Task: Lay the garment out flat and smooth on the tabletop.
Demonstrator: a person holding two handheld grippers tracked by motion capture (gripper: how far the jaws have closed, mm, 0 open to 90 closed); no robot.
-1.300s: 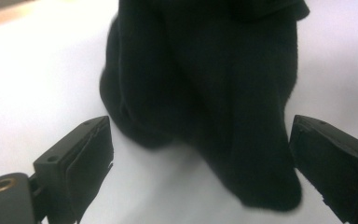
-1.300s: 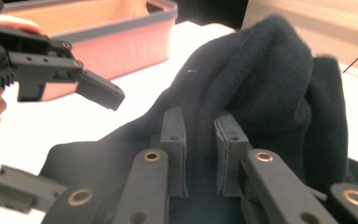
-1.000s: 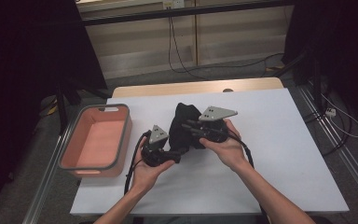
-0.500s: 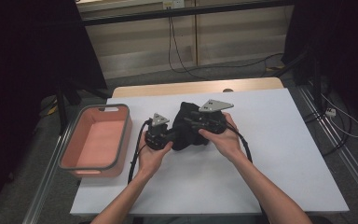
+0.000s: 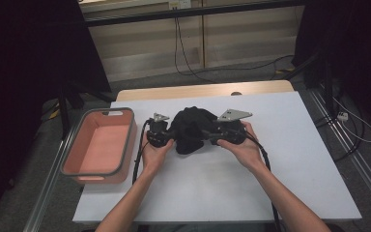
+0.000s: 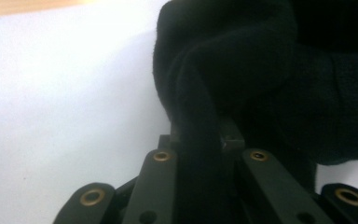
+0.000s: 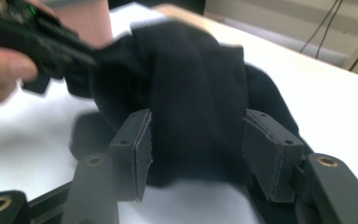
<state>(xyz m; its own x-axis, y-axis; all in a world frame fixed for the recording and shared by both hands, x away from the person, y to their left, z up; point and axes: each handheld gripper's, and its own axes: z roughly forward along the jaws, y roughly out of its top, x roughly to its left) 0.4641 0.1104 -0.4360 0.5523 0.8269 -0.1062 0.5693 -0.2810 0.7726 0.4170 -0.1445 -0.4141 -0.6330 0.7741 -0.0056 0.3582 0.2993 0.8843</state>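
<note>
Both grippers closed in on black cloth [image 5: 189, 129]; left gripper [image 5: 158, 132] pinching fold.

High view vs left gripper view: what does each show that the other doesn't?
High view alone: the pink bin left of the hands, the right gripper at the cloth's far side, both forearms, floor cables. Left gripper view alone: close up, the left gripper pinching a fold of the fabric, jaws shut on it. Both: the black cloth on the white table.
</note>
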